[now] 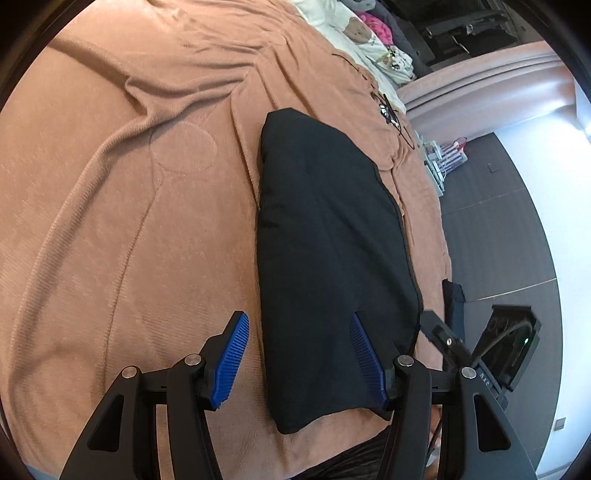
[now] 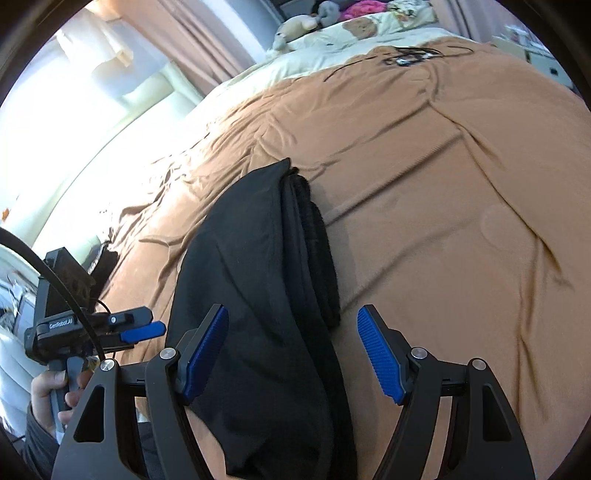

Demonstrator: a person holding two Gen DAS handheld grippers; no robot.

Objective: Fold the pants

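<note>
Broadly, a bed (image 1: 110, 221) spread with a wrinkled tan blanket (image 2: 461, 184), filling most of both views. On the blanket, black pants (image 1: 325, 240) folded into one long narrow bundle, lying flat near the bed's edge, with dark floor (image 1: 517, 221) just beyond in the left wrist view. In the right wrist view, stacked layers visible along one long side of the pants, thicker fuzzy edge tucked beneath the smooth top layer. At the far end of the bed, a pale patterned cover (image 2: 369, 33) with a soft toy (image 2: 295, 27) and a tangle of thin black cord (image 2: 410, 57) on the blanket near it. Left gripper (image 1: 299, 358) above the near end of the pants, blue fingers (image 1: 232, 358) parted about halfway, one over blanket and the other over black cloth, nothing clamped. Right gripper (image 2: 291, 354) likewise over the near end, fingers (image 2: 380, 354) spread wide, pants below the gap but not pinched, pads clear of the cloth. Also noted in the right wrist view, a hand (image 2: 51, 391) on the handle of the left gripper, beside the bed.
</note>
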